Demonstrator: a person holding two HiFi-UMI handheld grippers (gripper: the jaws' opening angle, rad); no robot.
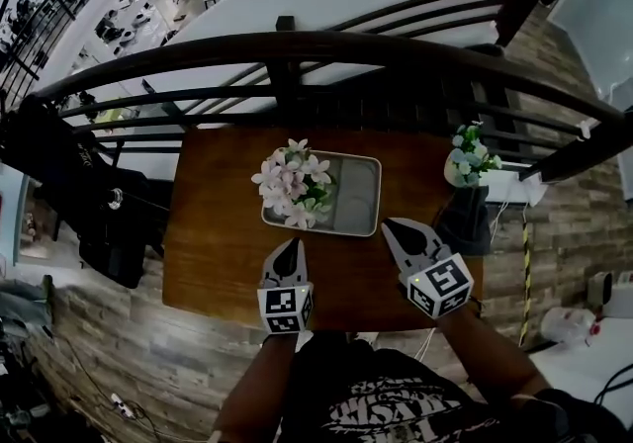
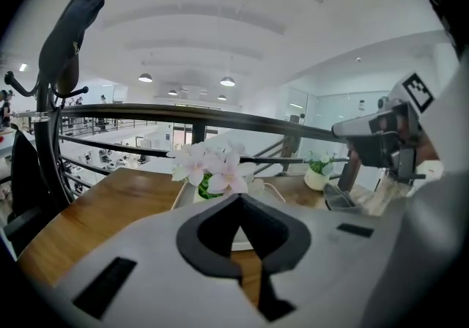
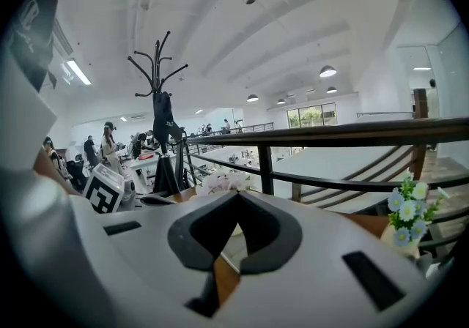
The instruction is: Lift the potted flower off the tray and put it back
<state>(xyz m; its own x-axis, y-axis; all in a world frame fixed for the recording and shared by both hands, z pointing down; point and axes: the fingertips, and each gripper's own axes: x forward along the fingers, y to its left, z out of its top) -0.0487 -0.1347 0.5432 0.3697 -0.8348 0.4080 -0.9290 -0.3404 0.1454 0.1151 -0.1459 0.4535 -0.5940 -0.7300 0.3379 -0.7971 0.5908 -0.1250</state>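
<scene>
Nothing is lifted yet: the potted flower (image 1: 292, 184) sits in the left end of the tray (image 1: 354, 196). My left claw (image 1: 290, 244) and right claw (image 1: 388, 226) hover near the tray's front edge, both closed and empty. I judge the whole lift and return lies ahead.

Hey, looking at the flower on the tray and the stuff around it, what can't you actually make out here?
Pink flower's pot: head view, covered by its blossoms; left gripper view, mostly behind the left gripper.
Dark object by the small blue-flowered plant: head view, too dark to identify.
That plant's pot: right gripper view, lower part behind the right gripper.
</scene>
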